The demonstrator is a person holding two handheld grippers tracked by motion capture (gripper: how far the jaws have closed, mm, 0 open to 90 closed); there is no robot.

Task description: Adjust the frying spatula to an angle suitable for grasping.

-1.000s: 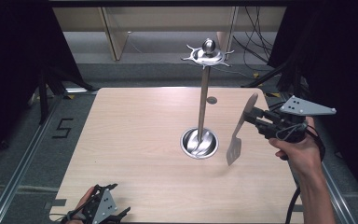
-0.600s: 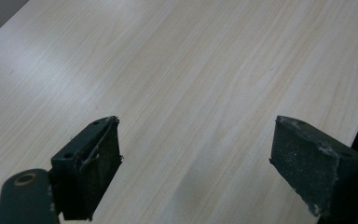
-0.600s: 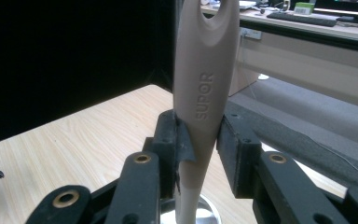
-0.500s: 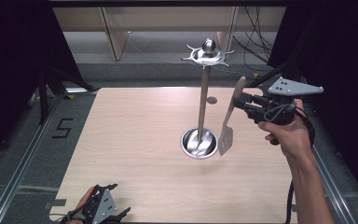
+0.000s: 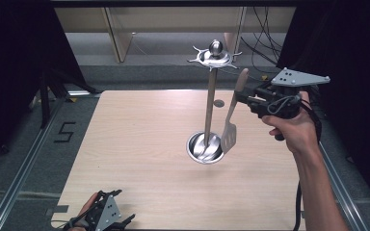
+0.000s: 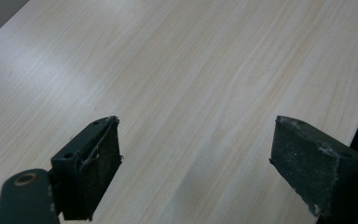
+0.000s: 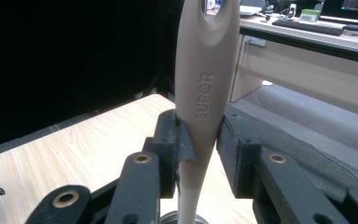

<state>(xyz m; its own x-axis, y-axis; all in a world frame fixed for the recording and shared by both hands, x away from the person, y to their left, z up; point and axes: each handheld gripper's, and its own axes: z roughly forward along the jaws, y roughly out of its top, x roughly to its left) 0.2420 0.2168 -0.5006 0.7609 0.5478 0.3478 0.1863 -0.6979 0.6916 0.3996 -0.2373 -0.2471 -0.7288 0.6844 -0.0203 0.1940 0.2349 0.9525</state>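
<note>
Right gripper point(image 5: 244, 97) clamped on beige-handled slotted metal spatula point(image 5: 230, 126), hanging near-vertical w/ hole end just right of chrome hook stand point(image 5: 211, 96); left gripper point(image 5: 107, 219) jaws apart, at tabletop point(image 5: 139, 144) edge.

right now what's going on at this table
A person works with a hand-held gripper in each hand. The right gripper is shut on the handle of a slotted spatula, holding it upright in the air with the blade hanging next to the metal utensil stand, close to its round base. The stand's top hooks look bare. The left gripper sits at the near edge of the wooden table, jaws open with nothing between them.
</note>
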